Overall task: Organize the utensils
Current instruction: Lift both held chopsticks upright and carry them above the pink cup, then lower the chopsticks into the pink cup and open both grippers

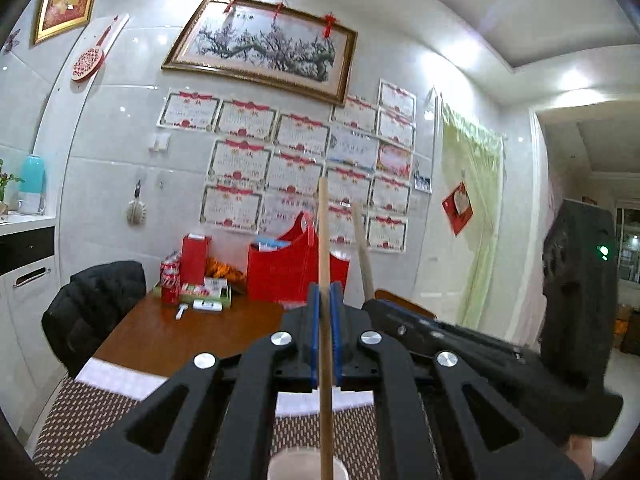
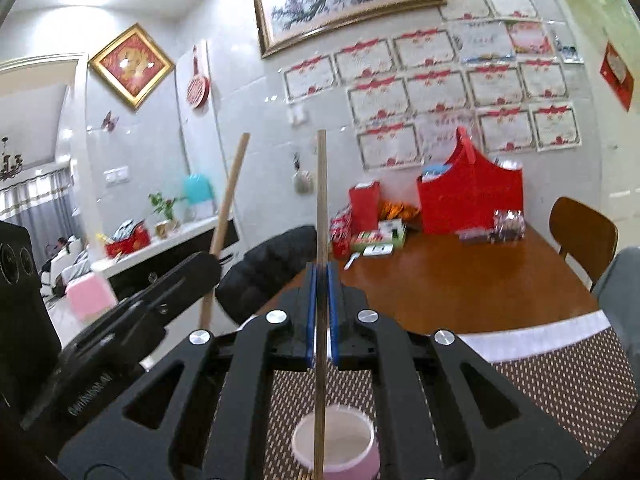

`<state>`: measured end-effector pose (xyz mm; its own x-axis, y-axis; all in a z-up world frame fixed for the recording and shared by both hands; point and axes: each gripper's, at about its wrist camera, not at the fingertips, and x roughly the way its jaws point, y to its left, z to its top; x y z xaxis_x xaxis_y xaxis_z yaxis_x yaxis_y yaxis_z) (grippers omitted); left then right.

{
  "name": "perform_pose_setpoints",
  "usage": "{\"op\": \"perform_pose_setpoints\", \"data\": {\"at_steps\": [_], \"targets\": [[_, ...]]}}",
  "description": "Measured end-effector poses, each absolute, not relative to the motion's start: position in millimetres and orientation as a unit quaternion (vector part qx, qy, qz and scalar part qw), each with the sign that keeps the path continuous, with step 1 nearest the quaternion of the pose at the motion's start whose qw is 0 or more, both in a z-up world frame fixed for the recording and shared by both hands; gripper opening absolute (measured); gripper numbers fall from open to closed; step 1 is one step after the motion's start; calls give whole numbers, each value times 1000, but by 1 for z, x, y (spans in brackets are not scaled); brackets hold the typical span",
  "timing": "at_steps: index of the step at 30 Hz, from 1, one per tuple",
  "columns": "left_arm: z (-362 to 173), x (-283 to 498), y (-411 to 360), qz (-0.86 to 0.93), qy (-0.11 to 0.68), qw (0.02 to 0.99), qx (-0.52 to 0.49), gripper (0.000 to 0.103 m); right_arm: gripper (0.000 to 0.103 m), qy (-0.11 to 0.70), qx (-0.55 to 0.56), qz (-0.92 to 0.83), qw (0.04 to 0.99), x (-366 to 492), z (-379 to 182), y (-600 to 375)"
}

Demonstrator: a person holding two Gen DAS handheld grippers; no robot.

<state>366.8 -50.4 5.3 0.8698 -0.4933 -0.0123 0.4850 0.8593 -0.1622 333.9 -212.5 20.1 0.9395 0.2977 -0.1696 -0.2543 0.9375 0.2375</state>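
I hold one chopstick per tool. The light wooden chopstick (image 1: 325,280) is clenched between the blue pads of my left gripper (image 1: 325,300) and stands near upright, its upper end at 12 o'clock in the left wrist view and its lower end running down toward 6 o'clock, where it overlaps the rim of the pink cup (image 1: 306,465); whether the tip is inside the cup cannot be told from that view. The darker chopstick (image 2: 320,260) is clenched the same way in my right gripper (image 2: 321,280), also near upright, with its lower part crossing the mouth of the cup (image 2: 336,446) at 6 o'clock in the right wrist view; it appears to be over or just inside the opening. The cup stands on the woven placemat (image 2: 560,380), which lies on the brown table (image 2: 460,280). My left tool shows at 9 o'clock in the right view, just beside the right tool. In my judgement the step in hand is lowering both sticks into the cup. To do it well: keep each stick vertical, centre each tip over the opening before descent, lower one stick at a time so the tools do not collide, and unclench only once the tip rests at the bottom, since a tilted release could tip the light cup.
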Motion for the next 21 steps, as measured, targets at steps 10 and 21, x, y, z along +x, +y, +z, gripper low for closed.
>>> {"op": "perform_pose_setpoints", "data": {"at_steps": [10, 21], "targets": [[-38, 428, -57, -274, 24, 955, -109, 5, 6, 96, 121, 120, 981, 371, -12, -222], [-90, 441, -59, -266, 55, 957, -103, 6, 6, 130, 132, 108, 977, 379, -47, -228]]}}
